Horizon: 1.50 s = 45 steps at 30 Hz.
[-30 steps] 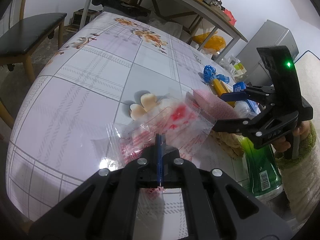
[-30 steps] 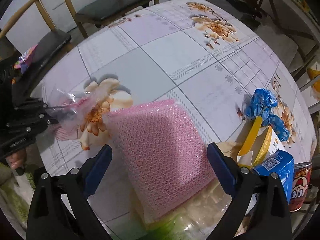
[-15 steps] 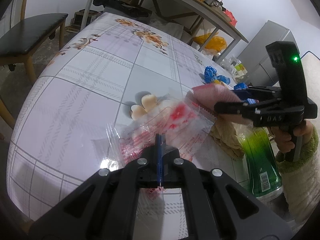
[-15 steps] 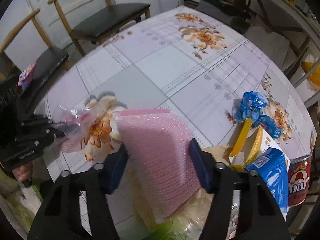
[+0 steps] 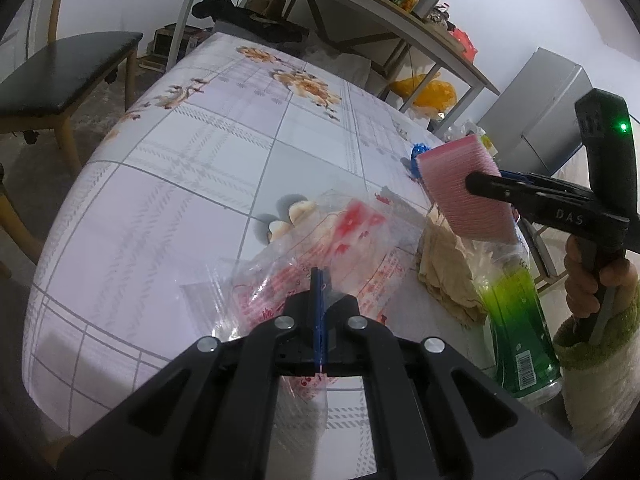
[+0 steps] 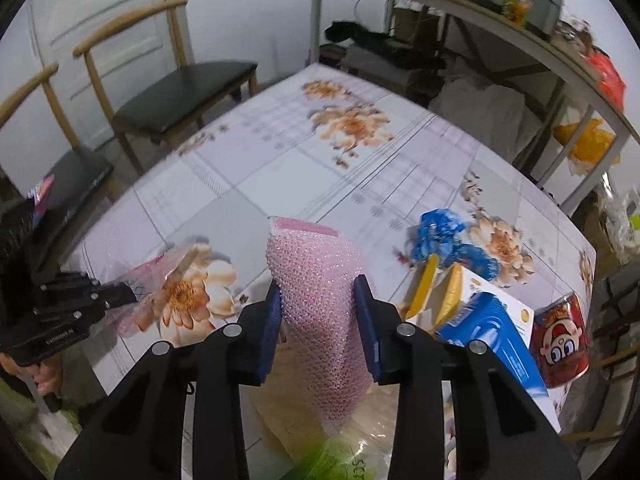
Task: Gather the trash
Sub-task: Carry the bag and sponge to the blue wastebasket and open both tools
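Observation:
My left gripper (image 5: pixel 320 280) is shut on the edge of a clear plastic bag with red print (image 5: pixel 340 248), which lies on the floral tablecloth (image 5: pixel 180 184). It also shows in the right wrist view (image 6: pixel 160 284), held by the left gripper (image 6: pixel 128 292). My right gripper (image 6: pixel 320 296) is shut on a pink bubble-wrap pouch (image 6: pixel 320 304) and holds it lifted above the table. In the left wrist view the pouch (image 5: pixel 460 188) hangs in the right gripper (image 5: pixel 476 180) to the right of the bag.
A green bottle (image 5: pixel 516 316) and crumpled beige paper (image 5: pixel 444 268) sit near the right table edge. A blue crumpled wrapper (image 6: pixel 444 236), a yellow and blue box (image 6: pixel 480 312) and a red can (image 6: pixel 560 344) lie at the right. Chairs (image 6: pixel 180 92) stand at the left.
My right gripper closed on the pink bubble-wrap pouch and lifted it off the table. My left gripper stayed shut on the plastic bag.

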Available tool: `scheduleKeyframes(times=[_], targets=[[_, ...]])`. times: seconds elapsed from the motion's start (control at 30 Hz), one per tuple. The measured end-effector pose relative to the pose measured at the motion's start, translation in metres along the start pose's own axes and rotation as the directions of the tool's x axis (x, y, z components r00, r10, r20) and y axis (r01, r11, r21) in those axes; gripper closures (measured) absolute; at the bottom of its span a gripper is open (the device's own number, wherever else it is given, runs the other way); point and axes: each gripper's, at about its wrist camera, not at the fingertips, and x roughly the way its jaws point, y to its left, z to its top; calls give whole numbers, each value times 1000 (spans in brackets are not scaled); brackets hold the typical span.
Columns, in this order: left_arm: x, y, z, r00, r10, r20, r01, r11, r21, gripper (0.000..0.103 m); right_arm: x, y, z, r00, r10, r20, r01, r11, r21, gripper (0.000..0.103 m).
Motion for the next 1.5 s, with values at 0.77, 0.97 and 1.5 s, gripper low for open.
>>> scheduleKeyframes(times=[0.77,0.97,1.5], targets=[[-70,-166,31,964,-252,89,217,932,289,103,-192,-98,-133,900,-40,433,-165,890,425,69],[-57,-283,22,909,-416,-31,383,804,455,103,-247,-154,-250,880,-277,387,-66,735,675,68],[150,-515,-156,697,-221,-682,617,669,414,103,-203,-236,-556,936,-342,85,-115,-68,991,68]])
